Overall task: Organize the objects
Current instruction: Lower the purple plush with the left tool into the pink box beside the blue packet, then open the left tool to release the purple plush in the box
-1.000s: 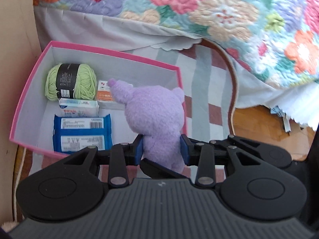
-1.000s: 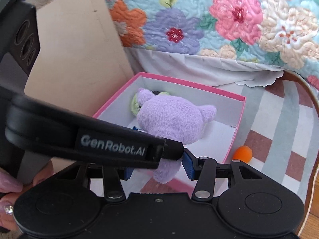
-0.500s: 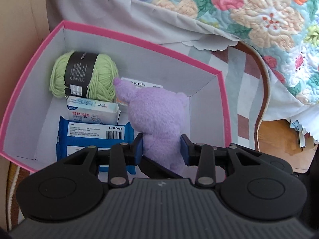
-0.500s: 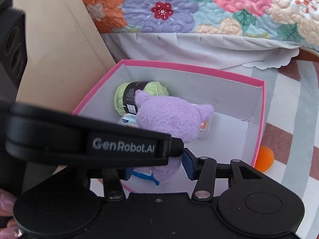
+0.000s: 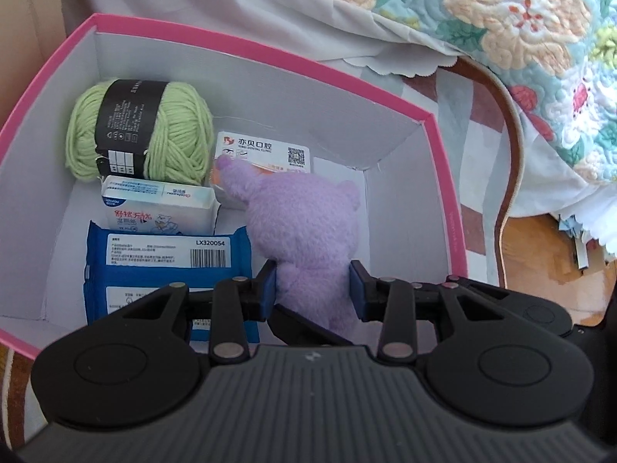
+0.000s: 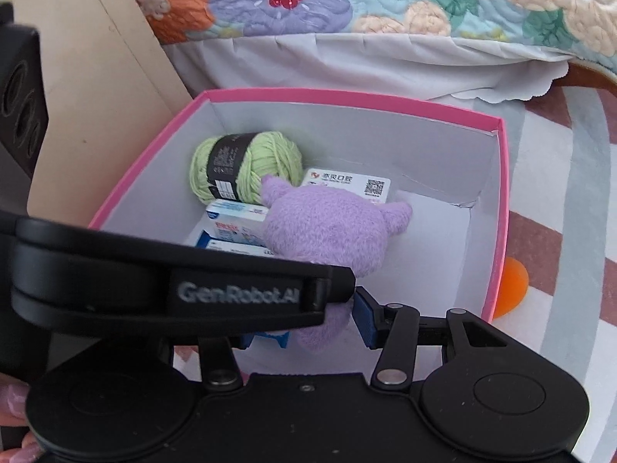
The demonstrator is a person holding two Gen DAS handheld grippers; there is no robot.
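Pink-rimmed box point(image 5: 58, 50) sat on the floor rug beside the bed, its left half already filled: green yarn ball point(image 5: 139, 131) at the far wall, tissue pack point(image 5: 158, 208) in front of it, blue wipes pack point(image 5: 166, 266) nearest. A white card box point(image 5: 266, 150) lay against the far wall at centre. The purple plush toy point(image 5: 308, 231) hung inside the box, long axis running near to far, ears toward the card box. The left tool point(image 5: 313, 293) gripped the toy's lower body, both pads pressed into the fur. The right tool point(image 6: 324, 320) also straddled the toy's lower end; contact of its pads could not be confirmed. Bare box floor remained right of the toy, up to the right wall point(image 5: 432, 208). An orange ball point(image 6: 511, 285) lay outside that wall.
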